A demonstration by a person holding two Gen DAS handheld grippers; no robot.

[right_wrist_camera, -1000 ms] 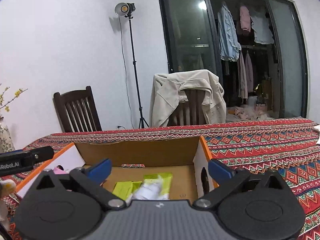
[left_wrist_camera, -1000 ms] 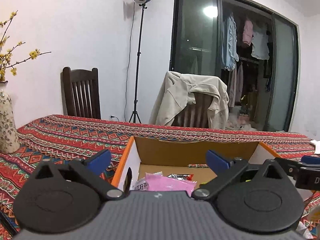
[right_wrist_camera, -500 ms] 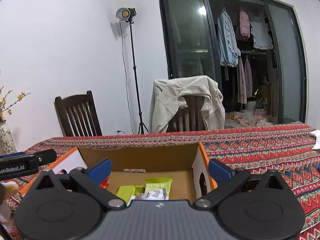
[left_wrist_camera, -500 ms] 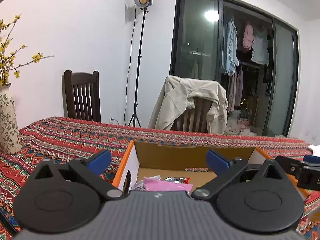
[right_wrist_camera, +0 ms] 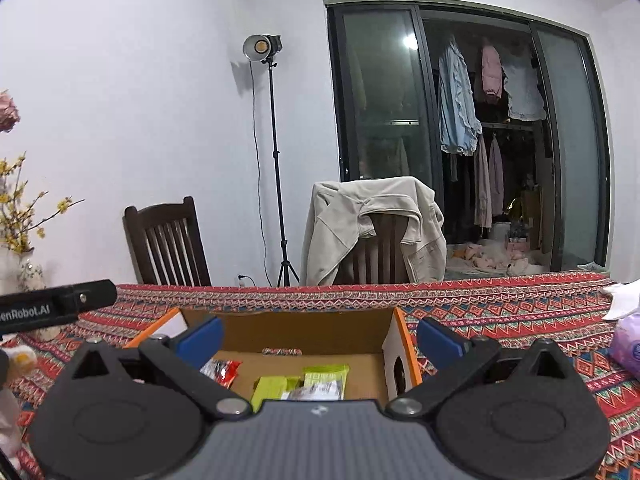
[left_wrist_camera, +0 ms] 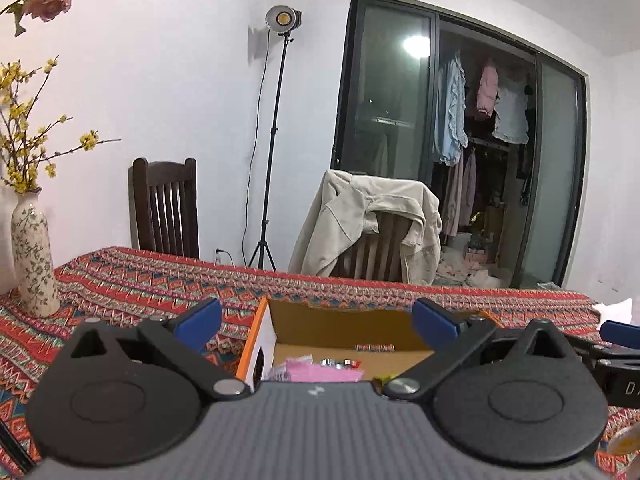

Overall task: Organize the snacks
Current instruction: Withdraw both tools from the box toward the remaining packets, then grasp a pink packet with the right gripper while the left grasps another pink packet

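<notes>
An open cardboard box (left_wrist_camera: 340,322) (right_wrist_camera: 300,330) with orange-edged flaps sits on the patterned tablecloth, straight ahead in both wrist views. Inside it lie a pink packet (left_wrist_camera: 320,372), a red packet (right_wrist_camera: 222,372) and green packets (right_wrist_camera: 308,382). My left gripper (left_wrist_camera: 318,324) hovers open above the box's near left part with nothing between its blue pads. Over the box's near right part my right gripper (right_wrist_camera: 320,338) also stands open and empty. Each gripper's body hides the box's near side.
A flowered vase (left_wrist_camera: 34,264) stands on the table at the left. A purple packet (right_wrist_camera: 628,350) and white cloth (right_wrist_camera: 624,300) lie at the right. Two chairs (right_wrist_camera: 168,244), one draped with a beige jacket (right_wrist_camera: 376,224), stand behind the table, with a light stand (right_wrist_camera: 276,152) between.
Both grippers have risen and drawn back a little, so the box sits lower and smaller in view. Both stay open and empty.
</notes>
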